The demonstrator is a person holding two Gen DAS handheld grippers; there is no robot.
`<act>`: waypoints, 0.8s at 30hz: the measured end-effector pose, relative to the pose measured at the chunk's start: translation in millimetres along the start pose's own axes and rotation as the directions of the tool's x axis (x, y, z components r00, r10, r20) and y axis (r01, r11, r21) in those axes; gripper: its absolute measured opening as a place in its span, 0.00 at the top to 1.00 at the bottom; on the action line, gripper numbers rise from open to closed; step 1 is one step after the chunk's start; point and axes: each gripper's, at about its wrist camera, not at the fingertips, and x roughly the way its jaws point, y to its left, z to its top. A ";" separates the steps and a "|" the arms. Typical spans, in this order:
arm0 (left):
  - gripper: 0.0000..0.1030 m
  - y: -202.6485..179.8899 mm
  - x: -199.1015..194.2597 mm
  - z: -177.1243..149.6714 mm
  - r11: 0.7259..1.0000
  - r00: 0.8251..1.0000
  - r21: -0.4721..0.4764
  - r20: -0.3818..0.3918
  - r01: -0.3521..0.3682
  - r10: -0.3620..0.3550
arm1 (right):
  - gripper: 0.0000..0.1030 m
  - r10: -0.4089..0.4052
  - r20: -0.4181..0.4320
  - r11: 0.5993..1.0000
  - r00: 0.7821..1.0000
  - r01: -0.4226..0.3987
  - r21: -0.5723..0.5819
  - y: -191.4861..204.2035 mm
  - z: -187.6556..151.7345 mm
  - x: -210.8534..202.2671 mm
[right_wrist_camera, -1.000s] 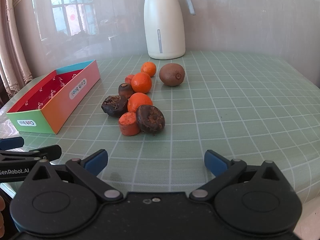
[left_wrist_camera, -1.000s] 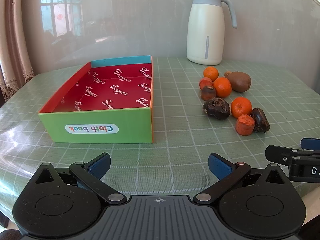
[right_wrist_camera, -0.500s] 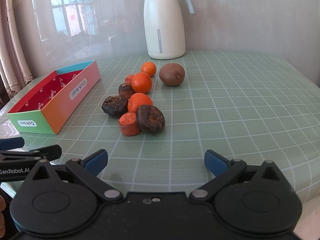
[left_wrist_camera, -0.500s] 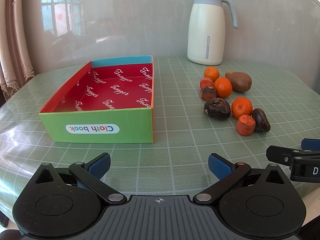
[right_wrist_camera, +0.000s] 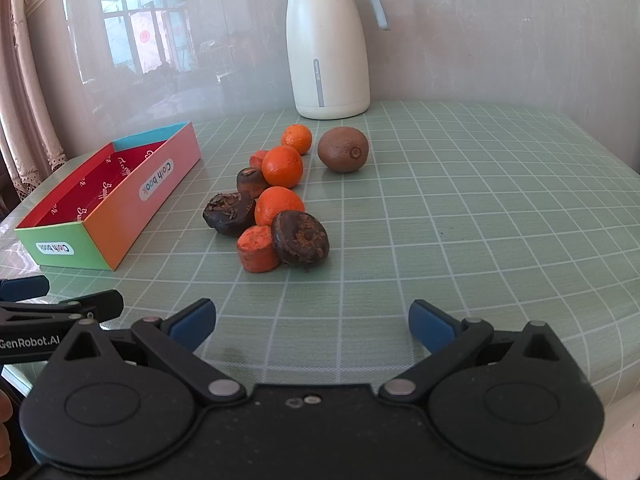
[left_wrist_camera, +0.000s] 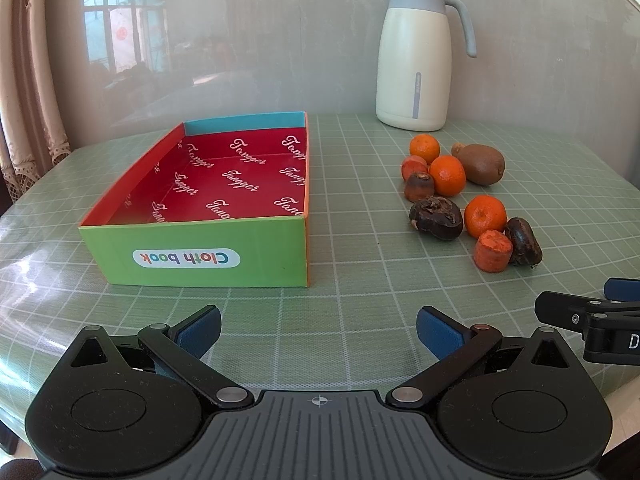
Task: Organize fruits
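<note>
Right wrist view looks over the right gripper point(right_wrist_camera: 312, 322), its blue-padded jaws spread wide with nothing between them, hovering low over the pale green checked tablecloth point(right_wrist_camera: 480, 208) short of the fruit pile. That pile is a loose line: a cut orange carrot stub point(right_wrist_camera: 257, 249) touching a dark round water chestnut point(right_wrist_camera: 300, 239), a second dark chestnut point(right_wrist_camera: 229, 213), three small orange mandarins point(right_wrist_camera: 282, 166), a further carrot piece or two tucked between them, and one brown fuzzy kiwi point(right_wrist_camera: 343, 149) standing a little apart beside the cream thermos jug point(right_wrist_camera: 328, 44). Left of the pile sits the shallow cardboard box with green and orange walls and a red printed floor point(right_wrist_camera: 132, 216), holding nothing visible. From the left wrist view the left gripper point(left_wrist_camera: 318, 330) is likewise wide open and empty, parked in front of the box's green end wall point(left_wrist_camera: 196, 256). Nothing appears sorted yet. The main risk, I judge, is the crowding: closing on the nearest carrot stub or chestnut could nudge its neighbours, and the round mandarins would roll on the slick cloth. A pinch off-centre on a round fruit may squirt it out sideways, and a low carry could clip the box wall and shift the light box.
</note>
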 end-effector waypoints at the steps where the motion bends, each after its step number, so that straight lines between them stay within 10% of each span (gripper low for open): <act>1: 0.00 0.4 -0.3 0.0 1.000 1.000 -0.001 0.001 0.000 0.000 | 0.00 0.000 0.001 1.000 1.000 0.000 0.000 -0.2 0.0 0.0; 24: 0.00 2.1 -1.4 1.1 1.000 1.000 -0.001 0.002 -0.002 0.002 | 0.00 0.002 0.000 1.000 1.000 -0.002 0.008 -0.7 0.6 0.0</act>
